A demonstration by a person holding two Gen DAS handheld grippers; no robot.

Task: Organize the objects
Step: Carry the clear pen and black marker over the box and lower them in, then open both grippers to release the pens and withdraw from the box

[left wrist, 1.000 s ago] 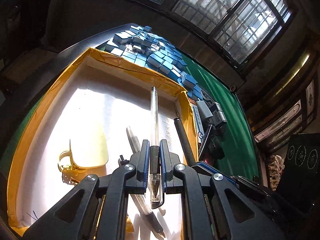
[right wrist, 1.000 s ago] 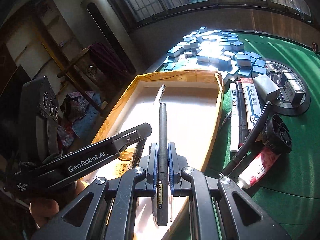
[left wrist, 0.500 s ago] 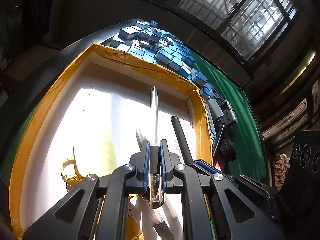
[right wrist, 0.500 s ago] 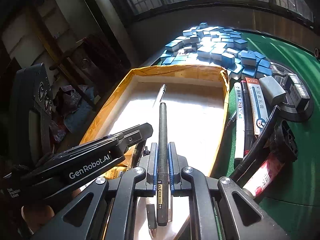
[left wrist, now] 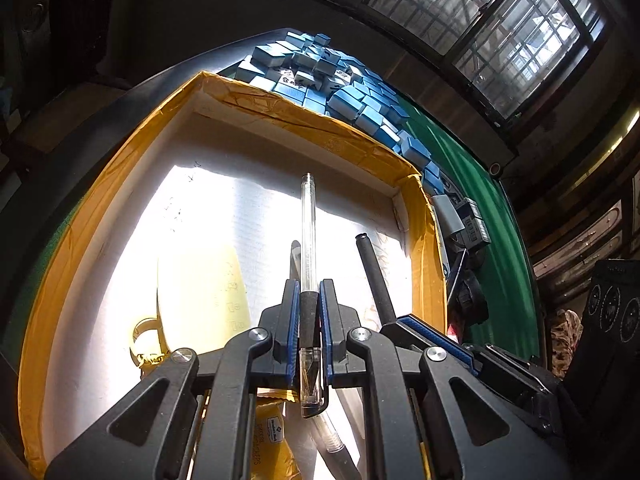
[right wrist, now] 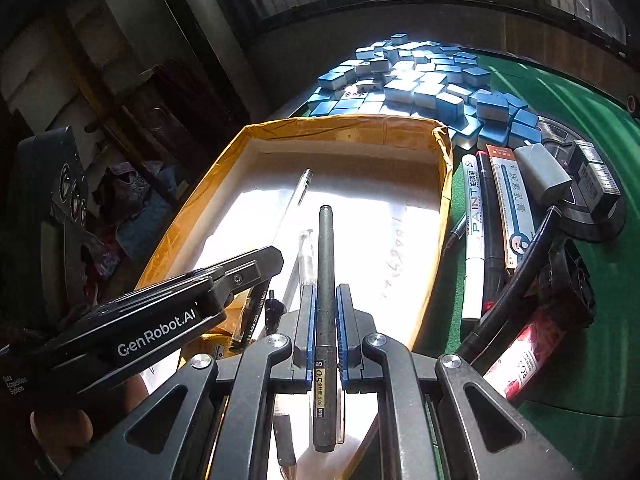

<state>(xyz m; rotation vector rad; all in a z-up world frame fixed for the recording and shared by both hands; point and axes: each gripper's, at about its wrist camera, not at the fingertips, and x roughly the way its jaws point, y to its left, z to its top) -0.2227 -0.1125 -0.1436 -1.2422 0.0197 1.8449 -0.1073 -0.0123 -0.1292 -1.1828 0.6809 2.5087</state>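
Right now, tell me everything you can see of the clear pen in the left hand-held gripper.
The clear pen has a see-through plastic barrel, a black grip sleeve and a threaded open far end. The left hand-held gripper is shut on its grip sleeve, pointing it forward over the yellow-rimmed box. Its near end pokes out behind the pads. Whether it touches the box floor cannot be told.

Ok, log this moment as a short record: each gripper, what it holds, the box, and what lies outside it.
left gripper: shut on clear pen, above the box
right gripper: shut on dark pen, above the box
box: open, yellow-taped rim, white floor; pens and a yellow packet lie at its near end
outside, right of box: white paint marker, boxed tube
beyond box: blue tiles heaped on green table
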